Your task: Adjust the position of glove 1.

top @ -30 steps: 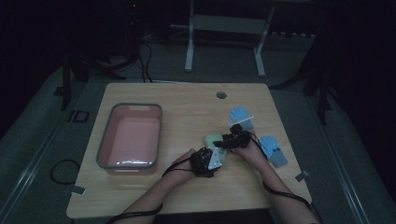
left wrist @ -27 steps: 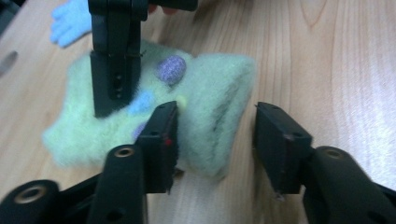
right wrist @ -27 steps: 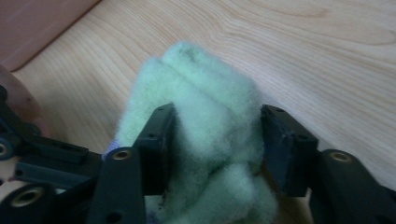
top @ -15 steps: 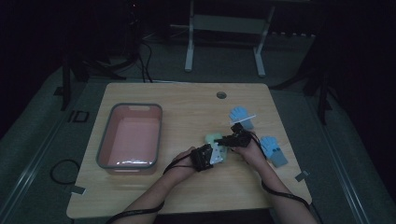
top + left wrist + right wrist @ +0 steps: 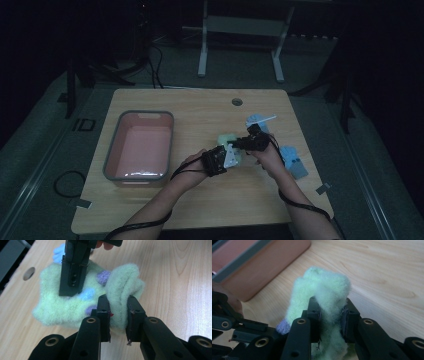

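Pink inside and grey at the rim, a tub (image 5: 113,150) stands near the left edge of the wooden desk (image 5: 200,107), well apart from the work going on to its right. Next along, toward the middle of the desk, the left gripper (image 5: 223,159) lies low over the wood; in the left gripper view (image 5: 118,315) its jaws are closed on a raised fold of a fluffy pale-green sock (image 5: 72,300) with blue and purple spots. That sock (image 5: 229,141) rests on the desk a little right of centre, between the two hands, most of it flat on the wood with only the pinched folds lifted. Just right of it the right gripper (image 5: 242,143) comes in from the right side; in the right gripper view (image 5: 329,315) its jaws grip another bunched part of the same sock (image 5: 322,290), the tub's wall showing behind. Farther right, a light-blue sock (image 5: 259,120) lies toward the far right corner, and another blue sock (image 5: 294,161) lies near the right edge, just beside the person's right hand.
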`<state>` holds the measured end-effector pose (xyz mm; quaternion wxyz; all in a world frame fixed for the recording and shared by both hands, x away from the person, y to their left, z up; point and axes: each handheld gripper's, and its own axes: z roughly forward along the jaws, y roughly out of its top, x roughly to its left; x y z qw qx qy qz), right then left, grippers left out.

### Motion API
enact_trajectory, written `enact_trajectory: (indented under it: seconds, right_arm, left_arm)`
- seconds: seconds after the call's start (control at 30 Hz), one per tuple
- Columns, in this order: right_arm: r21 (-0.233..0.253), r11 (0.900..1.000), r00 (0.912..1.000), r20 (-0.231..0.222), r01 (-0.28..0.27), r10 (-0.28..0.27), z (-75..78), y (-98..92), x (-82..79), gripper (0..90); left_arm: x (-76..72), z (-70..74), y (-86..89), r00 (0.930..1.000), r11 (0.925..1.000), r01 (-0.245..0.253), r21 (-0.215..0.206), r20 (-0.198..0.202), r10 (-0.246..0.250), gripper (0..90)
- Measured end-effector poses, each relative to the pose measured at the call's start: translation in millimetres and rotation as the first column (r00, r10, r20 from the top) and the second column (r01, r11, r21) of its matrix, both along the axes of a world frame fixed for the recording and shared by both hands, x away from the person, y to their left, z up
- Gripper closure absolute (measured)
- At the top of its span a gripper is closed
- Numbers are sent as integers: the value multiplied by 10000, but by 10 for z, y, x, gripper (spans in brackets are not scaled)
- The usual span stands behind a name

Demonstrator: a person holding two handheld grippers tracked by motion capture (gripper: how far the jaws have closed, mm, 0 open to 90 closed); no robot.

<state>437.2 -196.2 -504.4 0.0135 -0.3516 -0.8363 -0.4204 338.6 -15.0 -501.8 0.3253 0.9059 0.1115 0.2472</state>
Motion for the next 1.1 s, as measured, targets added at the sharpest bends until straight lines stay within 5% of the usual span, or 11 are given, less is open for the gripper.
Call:
enact_trajectory:
  seconds: [0.47,1.1]
  right_arm:
    - [253,9988,9986,343,-414,405,323,229,-46,737]
    - [458,9945,9944,532,-938,913,569,635,-71,737]
  left_arm:
    - [-70,316,239,9999,9998,6,206,162,-9,768]
    - [-172,565,606,9990,9977,-288,611,352,267,771]
